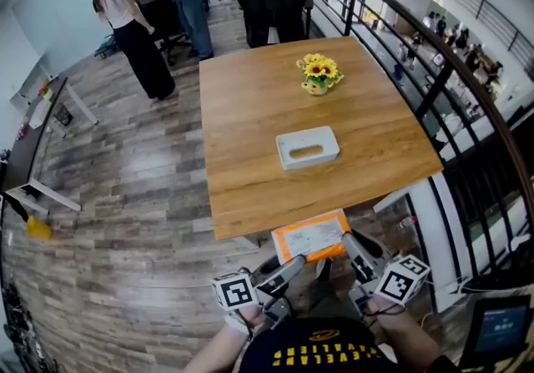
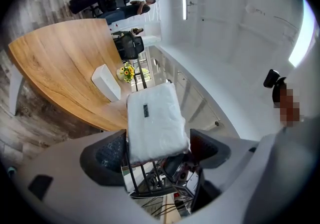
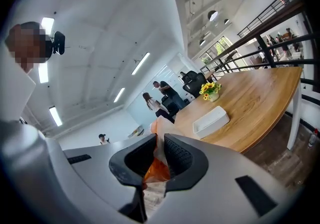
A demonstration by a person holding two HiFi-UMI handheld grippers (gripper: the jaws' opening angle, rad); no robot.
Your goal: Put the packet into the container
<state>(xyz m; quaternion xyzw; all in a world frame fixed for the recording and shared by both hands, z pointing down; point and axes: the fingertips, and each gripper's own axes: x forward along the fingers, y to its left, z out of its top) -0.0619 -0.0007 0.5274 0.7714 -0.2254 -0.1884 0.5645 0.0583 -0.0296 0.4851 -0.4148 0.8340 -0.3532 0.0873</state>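
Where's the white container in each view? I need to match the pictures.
Head view: container at mid-frame on the table, below the flowers.
Left gripper view: container left of centre, just left of the flowers.
Right gripper view: container right of centre, below the flowers.
Shared landmark: the yellow flowers on the table.
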